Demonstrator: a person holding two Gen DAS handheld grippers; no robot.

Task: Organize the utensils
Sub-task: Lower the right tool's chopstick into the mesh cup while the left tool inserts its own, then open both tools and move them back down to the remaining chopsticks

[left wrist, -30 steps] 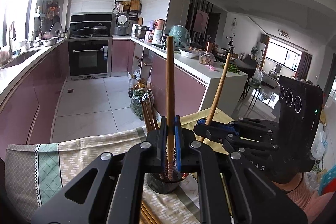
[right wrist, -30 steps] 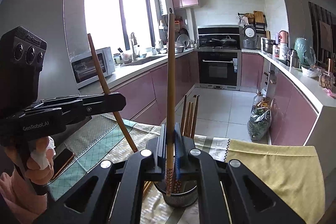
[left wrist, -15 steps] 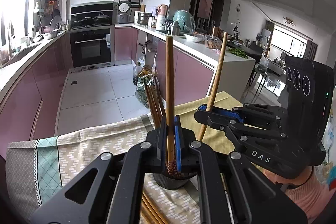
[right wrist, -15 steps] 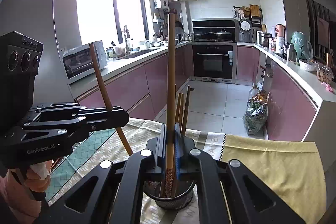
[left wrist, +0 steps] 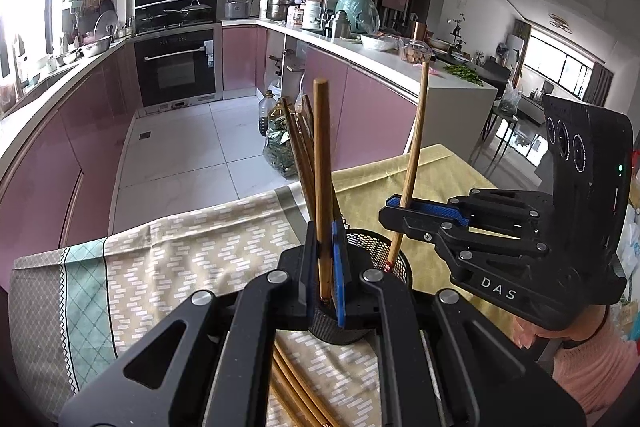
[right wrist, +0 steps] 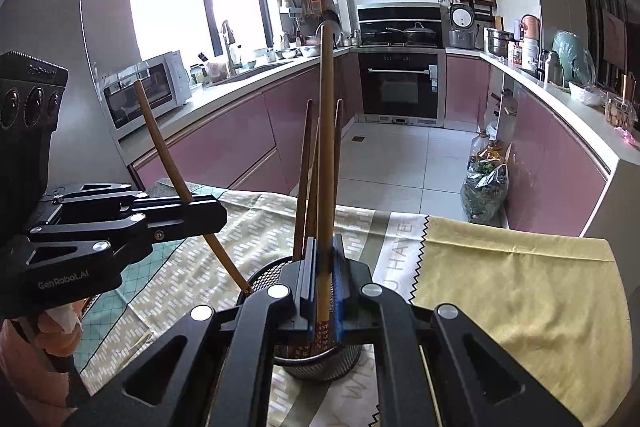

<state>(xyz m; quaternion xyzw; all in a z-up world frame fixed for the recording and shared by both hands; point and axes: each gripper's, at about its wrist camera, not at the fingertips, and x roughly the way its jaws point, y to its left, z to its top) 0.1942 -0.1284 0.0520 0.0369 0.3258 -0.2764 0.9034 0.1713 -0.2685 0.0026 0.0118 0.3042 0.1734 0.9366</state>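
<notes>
A black mesh cup [left wrist: 362, 323] [right wrist: 320, 361] stands on the patterned tablecloth [left wrist: 180, 267] with several brown chopsticks [left wrist: 298, 151] [right wrist: 305, 167] upright in it. My left gripper [left wrist: 324, 239] [right wrist: 214, 215] is shut on one chopstick [left wrist: 321, 167] [right wrist: 160, 139]. That stick leans, and its lower tip reaches the cup's left rim. My right gripper [right wrist: 326, 251] [left wrist: 390, 207] is shut on another chopstick [right wrist: 326, 131] [left wrist: 416, 147]. Its patterned lower end dips into the cup's mouth. Both grippers hang just over the cup, facing each other.
More loose chopsticks [left wrist: 294, 387] lie on the cloth under my left gripper. A yellow cloth [right wrist: 512, 279] covers the table's right part. The table's far edge drops to the tiled kitchen floor [left wrist: 192, 147]. A person's hand [right wrist: 52, 331] holds the left gripper.
Both grippers have come down and tilted forward with their chopsticks. The stick tips now sit at the cup's mouth, and the cup shows larger and closer.
</notes>
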